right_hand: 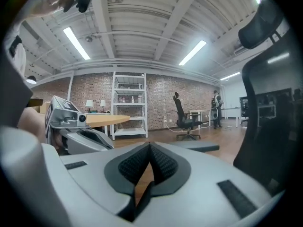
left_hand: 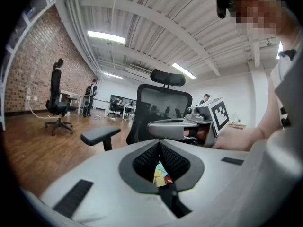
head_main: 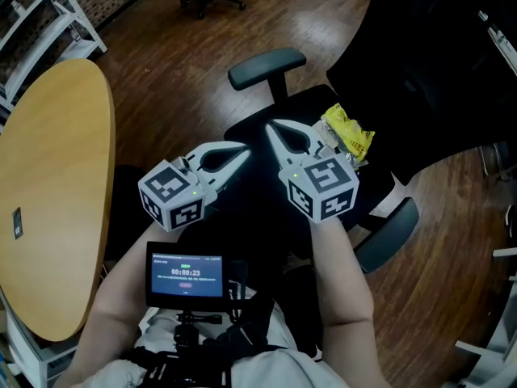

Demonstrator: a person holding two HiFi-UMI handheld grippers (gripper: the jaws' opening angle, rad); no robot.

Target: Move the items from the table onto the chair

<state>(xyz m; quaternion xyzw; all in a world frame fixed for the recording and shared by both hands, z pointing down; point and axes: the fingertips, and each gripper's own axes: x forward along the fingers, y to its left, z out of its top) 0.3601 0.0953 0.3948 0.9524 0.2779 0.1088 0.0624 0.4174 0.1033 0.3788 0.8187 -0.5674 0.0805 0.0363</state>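
On the chair's (head_main: 307,107) black seat, toward its far right corner by the foot of the backrest, lies a yellow snack packet (head_main: 347,136), already off the desk (head_main: 56,136). It lies flat and crumpled, its long axis running slantwise along the backrest, one sealed end toward the seat's middle and the other toward the right edge. It looks light, soft and crinkly, probably slick film that would slide under a loose pinch, so a sealed end seam seems the place to take hold, not the puffed middle. Both grippers hang over the seat's front. The left gripper (head_main: 246,148) has its jaws together on nothing, and so has the right gripper (head_main: 271,124). A small dark flat thing (head_main: 18,223) sits near the desk's left edge, too small to name
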